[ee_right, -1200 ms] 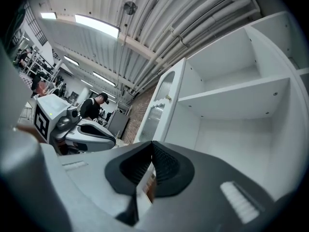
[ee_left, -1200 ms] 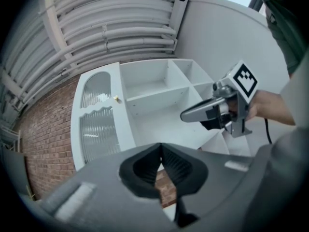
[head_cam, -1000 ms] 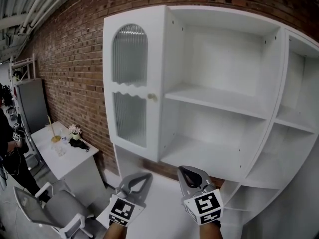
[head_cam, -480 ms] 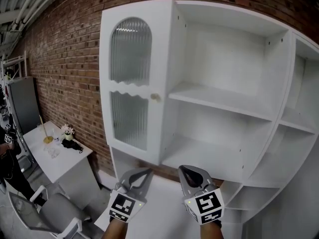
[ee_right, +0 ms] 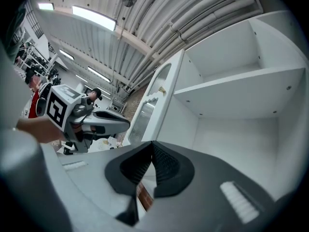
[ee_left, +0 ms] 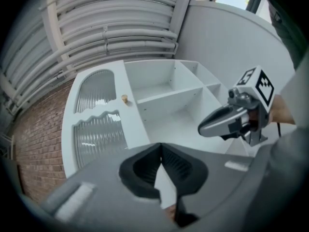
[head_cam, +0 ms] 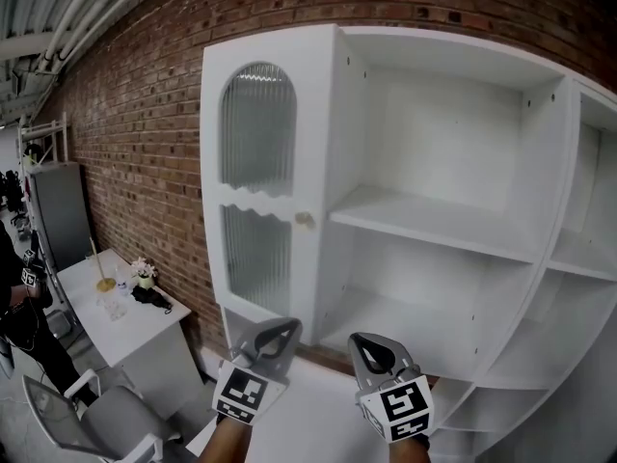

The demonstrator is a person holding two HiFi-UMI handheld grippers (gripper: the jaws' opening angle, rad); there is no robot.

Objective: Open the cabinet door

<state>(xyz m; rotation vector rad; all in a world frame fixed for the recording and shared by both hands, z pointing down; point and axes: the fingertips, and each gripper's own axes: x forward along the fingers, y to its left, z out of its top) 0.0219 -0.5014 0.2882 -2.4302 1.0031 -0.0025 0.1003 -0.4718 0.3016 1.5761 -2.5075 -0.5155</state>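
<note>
Both tools sit low in the head view: left gripper [head_cam: 276, 340] and right gripper [head_cam: 372, 352] hang well below the cabinet door [head_cam: 258, 181], which is swung out left of bare shelves [head_cam: 434, 225]. Left gripper view: jaws pressed together, empty. Right gripper view: the same. Opening looks done; swinging it wider would mean reaching up to the knob [head_cam: 305, 221].

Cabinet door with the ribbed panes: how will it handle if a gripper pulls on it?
The cabinet door is probably stiff: it looks like a rigid white frame. Its ribbed panes look like glass, so likely fragile if bumped. The small round knob may slip from the jaws.
</note>
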